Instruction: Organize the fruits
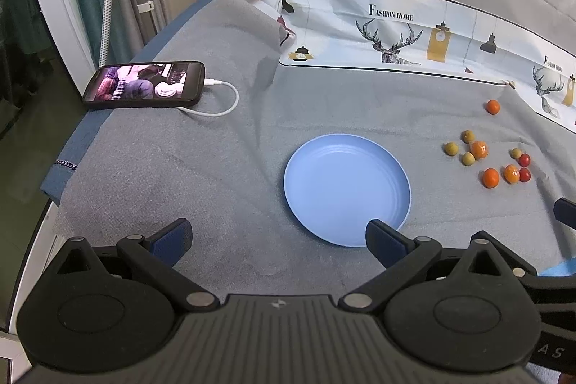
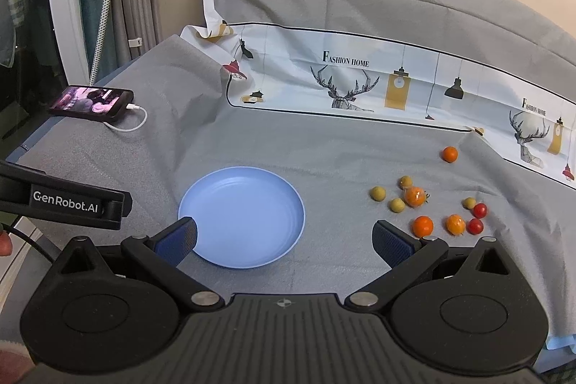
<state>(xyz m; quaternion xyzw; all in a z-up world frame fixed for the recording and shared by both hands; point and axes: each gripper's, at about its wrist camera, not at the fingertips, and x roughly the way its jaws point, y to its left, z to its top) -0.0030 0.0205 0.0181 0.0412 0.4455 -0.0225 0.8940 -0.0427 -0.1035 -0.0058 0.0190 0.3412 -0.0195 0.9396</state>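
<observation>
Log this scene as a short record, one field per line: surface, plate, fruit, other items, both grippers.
surface: grey cloth, printed cloth along the back
plate: blue plate, nothing on it
fruit: loose on the cloth right of the plate; orange fruits, yellow-green fruits, red tomatoes; one orange fruit lies apart, farther back
other items: phone, screen lit, white cable plugged in
left gripper: open, holds nothing
right gripper: open, holds nothing
</observation>
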